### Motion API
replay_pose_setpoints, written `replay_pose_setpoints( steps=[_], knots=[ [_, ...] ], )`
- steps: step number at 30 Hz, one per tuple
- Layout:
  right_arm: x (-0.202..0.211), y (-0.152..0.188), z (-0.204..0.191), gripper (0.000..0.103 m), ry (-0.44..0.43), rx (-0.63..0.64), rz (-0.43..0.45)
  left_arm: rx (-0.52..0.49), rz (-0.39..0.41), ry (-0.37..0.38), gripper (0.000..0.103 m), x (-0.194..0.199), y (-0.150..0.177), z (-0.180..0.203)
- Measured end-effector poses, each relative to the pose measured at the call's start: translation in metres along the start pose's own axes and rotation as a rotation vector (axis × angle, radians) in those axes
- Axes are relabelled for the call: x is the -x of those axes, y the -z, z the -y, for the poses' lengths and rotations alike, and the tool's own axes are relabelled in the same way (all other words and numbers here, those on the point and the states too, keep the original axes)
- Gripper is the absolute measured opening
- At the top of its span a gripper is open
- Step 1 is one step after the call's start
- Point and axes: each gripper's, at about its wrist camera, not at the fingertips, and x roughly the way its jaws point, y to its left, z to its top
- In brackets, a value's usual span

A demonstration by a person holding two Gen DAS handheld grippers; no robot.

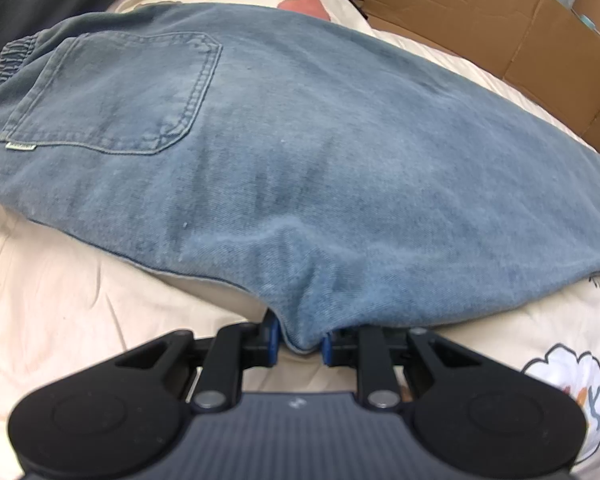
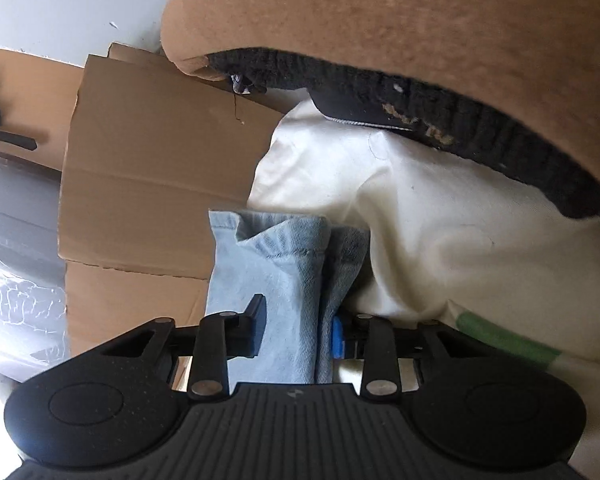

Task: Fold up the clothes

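jeans pinched at two points on the bed

a pair of light blue jeans (image 1: pixel 300 152) is spread across a cream bedsheet (image 1: pixel 60 300), back side up, with a stitched back pocket (image 1: pixel 116 96) and a gathered elastic waistband (image 1: pixel 16 60) seen toward the left. a fold of the near edge is clamped between the blue pads of the left gripper (image 1: pixel 300 346). in the right wrist view, bunched hem ends of the jeans (image 2: pixel 284 280) are held upright, squeezed between the pads of the right gripper (image 2: pixel 298 332). a cardboard box (image 1: pixel 500 28) is seen beside the bed. a tan garment with a black knitted edge (image 2: pixel 420 28) is seen above the sheet in the right wrist view.
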Motion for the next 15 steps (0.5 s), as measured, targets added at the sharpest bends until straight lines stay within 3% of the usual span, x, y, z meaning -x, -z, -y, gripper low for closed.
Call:
replay_pose_setpoints(
  steps=[4,7,15],
  knots=[
    [-0.009,-0.003,0.0,0.031,0.001,0.008,0.023,-0.001,0.003,0.001,0.021,0.001,0.001,0.0],
    [-0.01,-0.007,-0.002,0.023,0.011,0.03,0.048,-0.003,0.004,0.002,0.021,0.0,0.001,0.0],
    [-0.014,-0.017,-0.013,0.011,0.039,0.095,0.022,-0.016,0.002,-0.004,0.021,-0.002,0.0,0.003]
  ],
)
